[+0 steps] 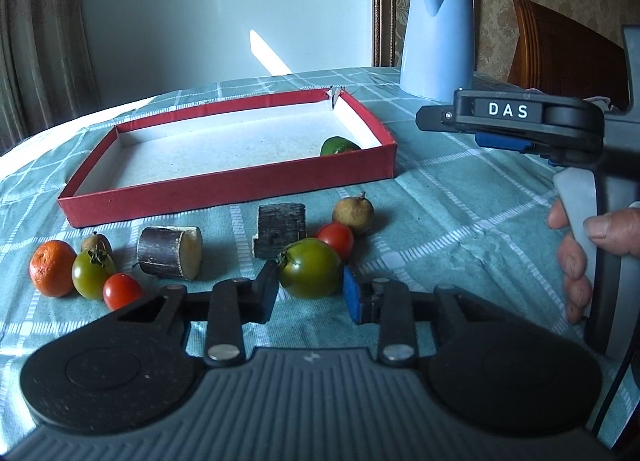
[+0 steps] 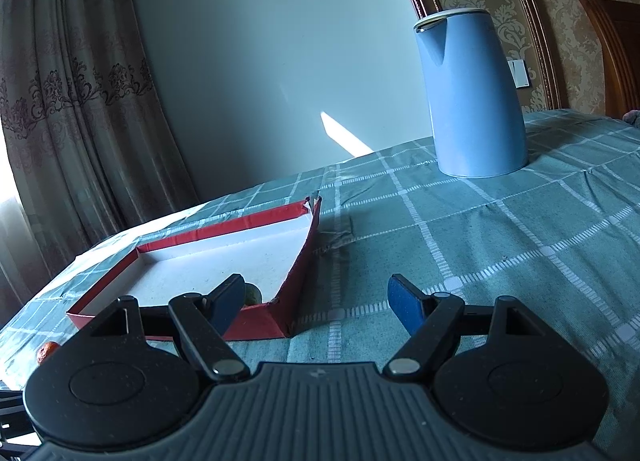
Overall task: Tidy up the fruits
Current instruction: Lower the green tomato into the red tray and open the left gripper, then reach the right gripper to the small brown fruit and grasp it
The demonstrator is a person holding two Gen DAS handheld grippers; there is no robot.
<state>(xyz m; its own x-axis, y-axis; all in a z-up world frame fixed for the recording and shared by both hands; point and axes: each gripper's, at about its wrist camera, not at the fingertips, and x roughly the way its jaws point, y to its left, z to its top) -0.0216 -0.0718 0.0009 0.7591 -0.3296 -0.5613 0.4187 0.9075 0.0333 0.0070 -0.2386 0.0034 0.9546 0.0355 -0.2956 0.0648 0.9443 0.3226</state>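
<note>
- since my left gripper (image 1: 310,293) sits with fingers spread around the green tomato (image 1: 309,268), i'd guess it's mid-pickup
- next: squeeze, lift into the red box (image 1: 224,197)
- right gripper (image 2: 316,307) wide apart, holding nothing

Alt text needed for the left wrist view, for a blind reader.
The open left gripper flanks a large green tomato on a checked tablecloth, among other fruit. Behind is a red tray holding one green fruit.

Left gripper (image 1: 310,293) open, fingers straddling a green tomato (image 1: 309,268) on the tablecloth (image 1: 460,221). Red tray (image 1: 224,197) behind holds one green fruit (image 1: 339,146).
</note>
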